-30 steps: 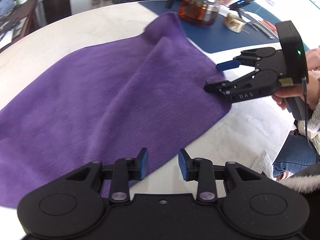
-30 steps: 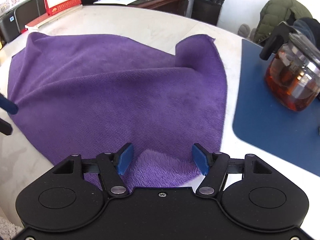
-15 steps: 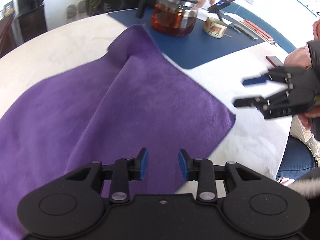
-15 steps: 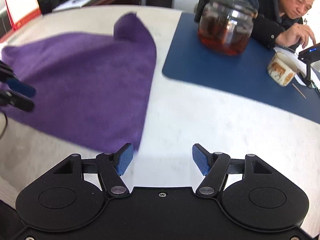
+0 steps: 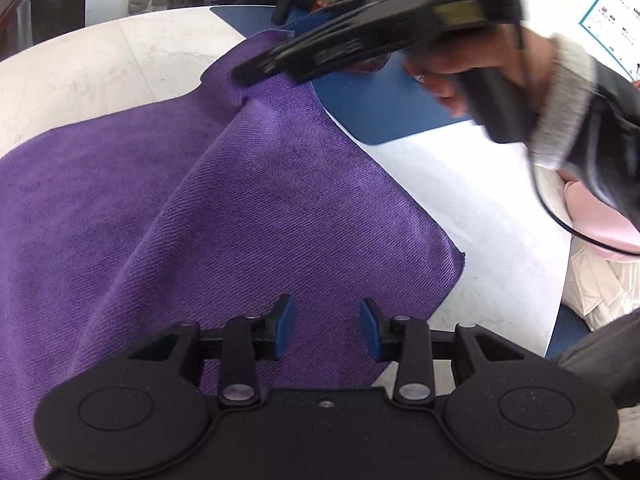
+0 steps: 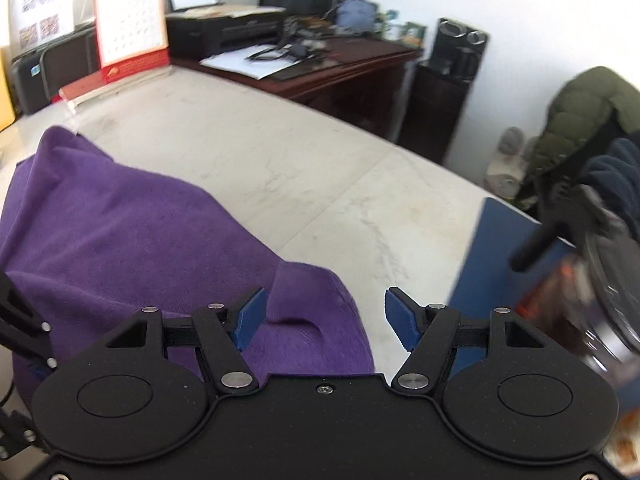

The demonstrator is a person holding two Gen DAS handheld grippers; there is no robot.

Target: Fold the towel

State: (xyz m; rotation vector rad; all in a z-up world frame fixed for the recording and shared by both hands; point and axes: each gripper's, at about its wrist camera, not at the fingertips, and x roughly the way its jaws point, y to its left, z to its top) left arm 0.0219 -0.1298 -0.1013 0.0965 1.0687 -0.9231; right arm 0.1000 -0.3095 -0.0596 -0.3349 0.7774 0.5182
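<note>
Blurrily, glass teapot (image 6: 592,300) (amber liquid inside) on mat (image 6: 486,256).

The black left gripper with blue pads (image 5: 326,330) is held low, jaws parted. The black right gripper (image 6: 324,314) reaches forward (gripped by a hand (image 5: 448,84) in a grey-cuffed sleeve), jaws spread wide.

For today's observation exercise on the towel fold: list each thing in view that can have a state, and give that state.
Purple towel: spread on the table, unfolded, far corner raised.
Left gripper: open, over the towel's near edge.
Right gripper: open, at the raised corner.
Glass teapot: blurred, holds reddish liquid.
</note>
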